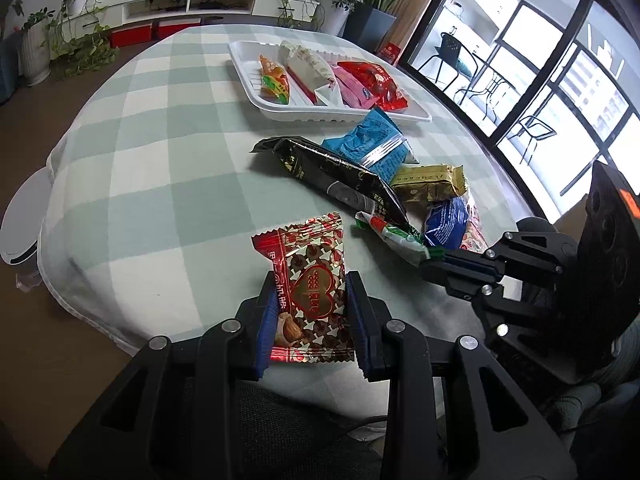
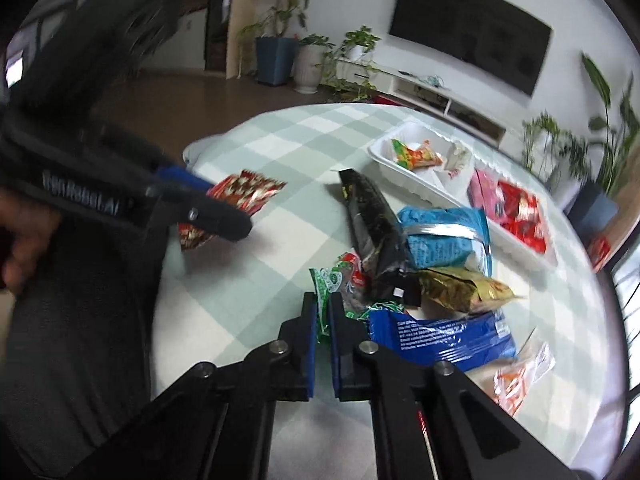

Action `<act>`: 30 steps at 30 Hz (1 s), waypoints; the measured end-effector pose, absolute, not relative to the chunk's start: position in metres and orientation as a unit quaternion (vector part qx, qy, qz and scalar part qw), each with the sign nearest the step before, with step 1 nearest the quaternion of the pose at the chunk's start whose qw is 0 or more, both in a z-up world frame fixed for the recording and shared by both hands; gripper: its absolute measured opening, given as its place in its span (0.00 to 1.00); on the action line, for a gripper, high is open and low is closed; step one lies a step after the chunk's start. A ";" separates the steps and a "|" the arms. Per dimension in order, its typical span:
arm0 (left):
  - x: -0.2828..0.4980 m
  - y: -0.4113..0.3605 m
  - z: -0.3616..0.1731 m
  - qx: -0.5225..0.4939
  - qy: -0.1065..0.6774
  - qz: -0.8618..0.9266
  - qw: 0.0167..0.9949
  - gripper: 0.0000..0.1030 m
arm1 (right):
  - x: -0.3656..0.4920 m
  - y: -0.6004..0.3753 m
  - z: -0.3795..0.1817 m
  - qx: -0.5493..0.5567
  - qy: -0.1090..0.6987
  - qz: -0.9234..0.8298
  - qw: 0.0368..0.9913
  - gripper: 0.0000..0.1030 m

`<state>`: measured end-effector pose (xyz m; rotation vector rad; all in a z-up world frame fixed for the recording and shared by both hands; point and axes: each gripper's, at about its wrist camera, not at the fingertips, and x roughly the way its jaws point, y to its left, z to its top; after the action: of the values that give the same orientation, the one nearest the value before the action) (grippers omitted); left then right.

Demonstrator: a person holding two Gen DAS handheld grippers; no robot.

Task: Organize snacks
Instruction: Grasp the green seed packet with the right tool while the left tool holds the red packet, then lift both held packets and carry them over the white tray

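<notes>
The tabletop, under a green-and-white checked cloth, carries a white tray at its far side, already holding four wrapped snacks. Between tray and hand-held grippers lies a loose heap: a long black packet, a light blue bag, a gold pack and a dark blue one.

The left hand-held gripper is closed on a red foil almond-chocolate packet, pinching its sides, raised near the tabletop's near edge. The right hand-held gripper has its jaws nearly together on the crimped end of a green-and-white sachet at the heap's near edge.

These wrappers look light, crinkly and slippery; the flat sealed ends probably give the surest hold, and squeezing the middle may crush the contents.
</notes>
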<state>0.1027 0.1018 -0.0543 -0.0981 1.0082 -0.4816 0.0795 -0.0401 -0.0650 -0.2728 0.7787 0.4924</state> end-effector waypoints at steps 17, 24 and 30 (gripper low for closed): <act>0.095 0.086 -0.047 -0.044 0.469 -0.234 0.851 0.15 | 0.092 -0.111 -0.034 0.119 0.390 0.284 0.868 0.04; 0.095 0.083 -0.048 -0.040 0.466 -0.233 0.853 0.12 | 0.088 -0.125 -0.025 0.144 0.375 0.291 0.869 0.04; 0.092 0.082 -0.042 -0.042 0.454 -0.230 0.860 0.12 | 0.089 -0.137 -0.021 0.171 0.364 0.298 0.866 0.04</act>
<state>0.0916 0.0824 -0.0420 -0.0888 0.9540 -0.4831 0.0886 -0.1366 -0.0208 0.3590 0.7626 0.6232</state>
